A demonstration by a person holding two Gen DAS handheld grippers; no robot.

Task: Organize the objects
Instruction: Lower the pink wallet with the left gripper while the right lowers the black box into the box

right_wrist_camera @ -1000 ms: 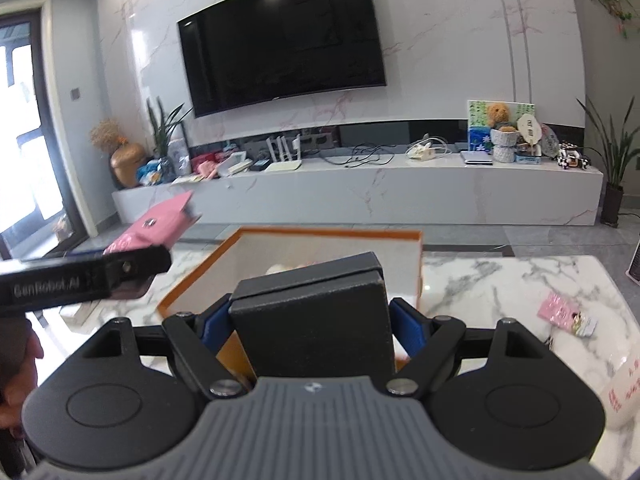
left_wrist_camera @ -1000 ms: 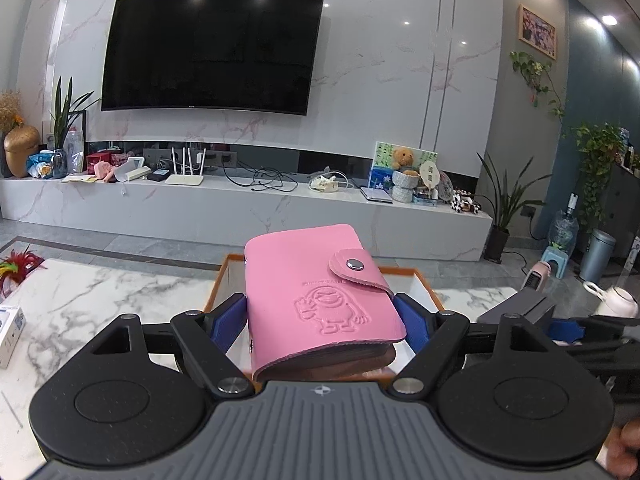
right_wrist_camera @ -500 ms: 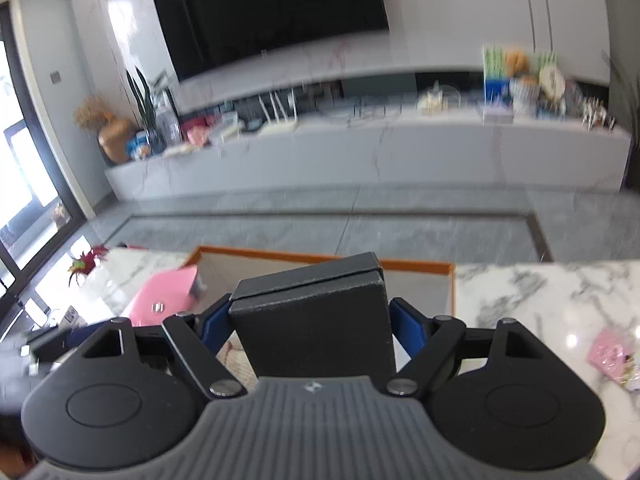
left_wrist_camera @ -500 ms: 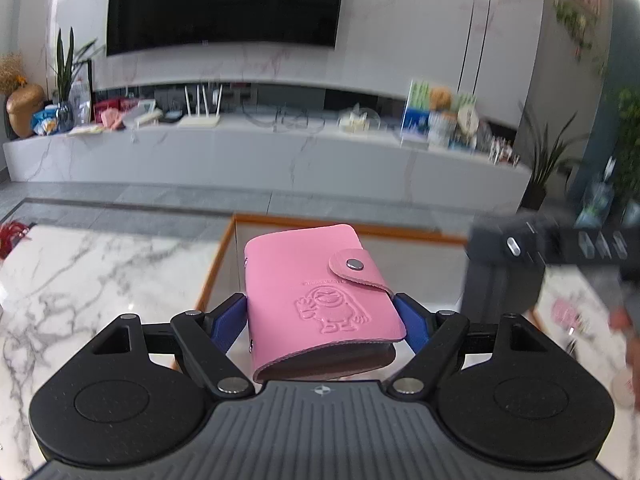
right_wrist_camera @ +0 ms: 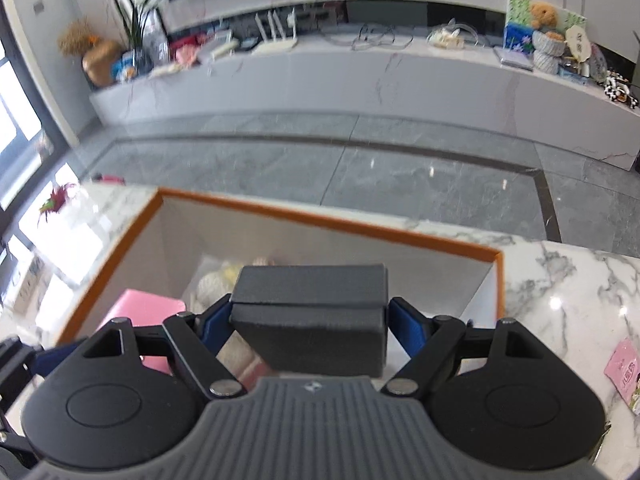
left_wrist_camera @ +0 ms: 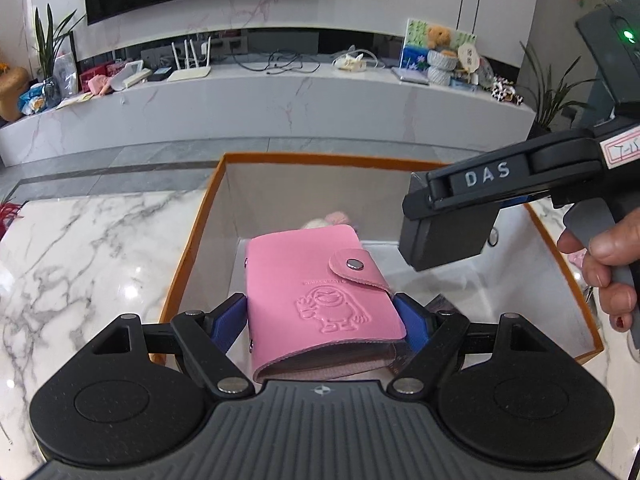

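- My left claw (left_wrist_camera: 322,314) clamps the pink wallet (left_wrist_camera: 320,300), poking toward 12 o'clock over the box (left_wrist_camera: 188,256).
- My right claw (right_wrist_camera: 308,318) grips the black case (right_wrist_camera: 310,312) likewise.

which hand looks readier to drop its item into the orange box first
Left, probably: its left gripper holds the pink card holder low inside the orange box; the black case hangs higher.

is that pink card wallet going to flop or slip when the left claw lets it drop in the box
The pink card wallet probably stays fairly stiff: it spans the left claw flat, without sagging. Its snap looks shut, so it likely won't fan open. It may land tilted on items already in the orange-rimmed box.
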